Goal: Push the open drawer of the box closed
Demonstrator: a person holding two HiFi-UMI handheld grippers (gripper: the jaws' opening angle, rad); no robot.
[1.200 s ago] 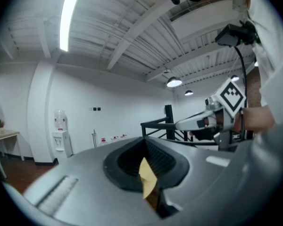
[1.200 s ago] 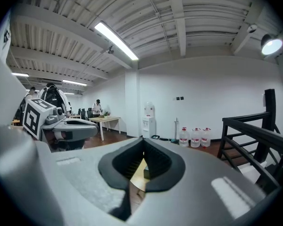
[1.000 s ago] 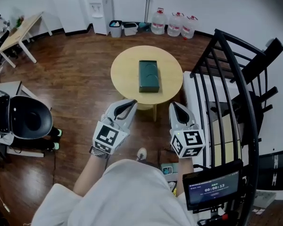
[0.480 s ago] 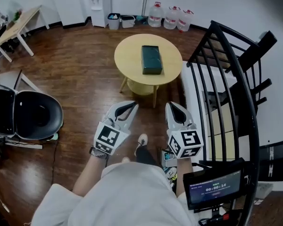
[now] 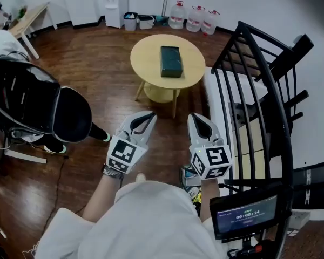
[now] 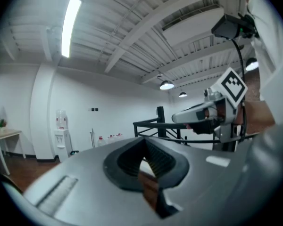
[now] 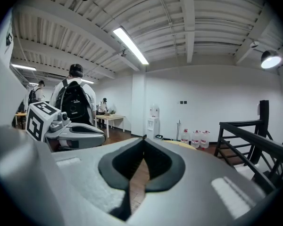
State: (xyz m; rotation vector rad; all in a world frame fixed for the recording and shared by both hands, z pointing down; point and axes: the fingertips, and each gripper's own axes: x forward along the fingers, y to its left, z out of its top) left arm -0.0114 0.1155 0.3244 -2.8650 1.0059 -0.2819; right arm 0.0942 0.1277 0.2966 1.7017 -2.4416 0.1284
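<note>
On the middle of a round pale-wood table, well ahead of both grippers, lies the box. It is dark green, flat and rectangular, with its long side pointing away from the person; its drawer cannot be made out from this far. Nearer, above the brown wood floor, the left gripper and right gripper are held side by side, apart, both pointing roughly level toward the table. Each has its jaws pressed together on nothing.
</note>
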